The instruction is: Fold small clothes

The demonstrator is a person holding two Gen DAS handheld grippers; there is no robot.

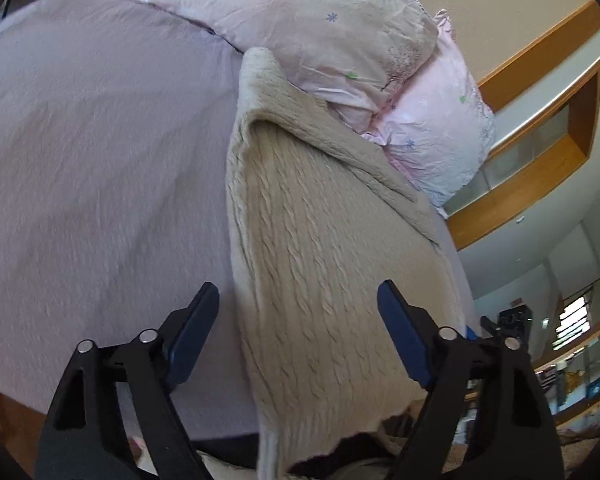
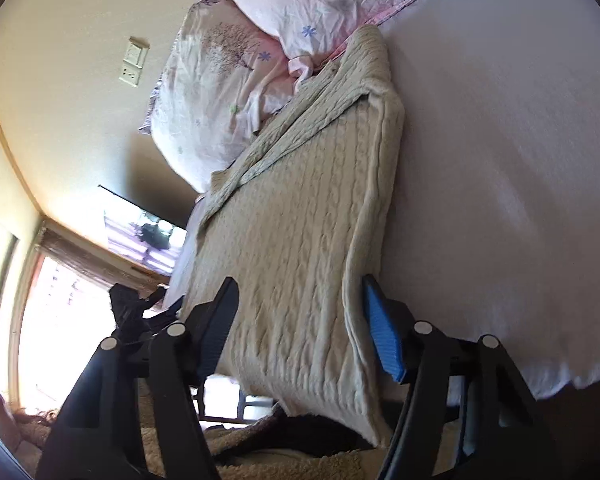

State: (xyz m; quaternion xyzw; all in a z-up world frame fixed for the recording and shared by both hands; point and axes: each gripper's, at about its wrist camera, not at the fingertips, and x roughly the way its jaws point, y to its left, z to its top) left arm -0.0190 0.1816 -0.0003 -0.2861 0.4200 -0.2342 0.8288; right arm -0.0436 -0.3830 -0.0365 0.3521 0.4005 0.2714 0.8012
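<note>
A beige cable-knit sweater lies flat on the bed, one side folded over along its length, its far end against the pillows and its near hem overhanging the bed's edge. It also shows in the right wrist view. My left gripper is open above the sweater's near part, with nothing between its blue-padded fingers. My right gripper is open too, hovering over the sweater's near end, empty. The other gripper shows at the left in the right wrist view.
The lilac bedsheet spreads beside the sweater. Two pink floral pillows lie at the bed's head. A wooden-trimmed wall niche and shelves stand beyond. A bright window and wall sockets are on the far side.
</note>
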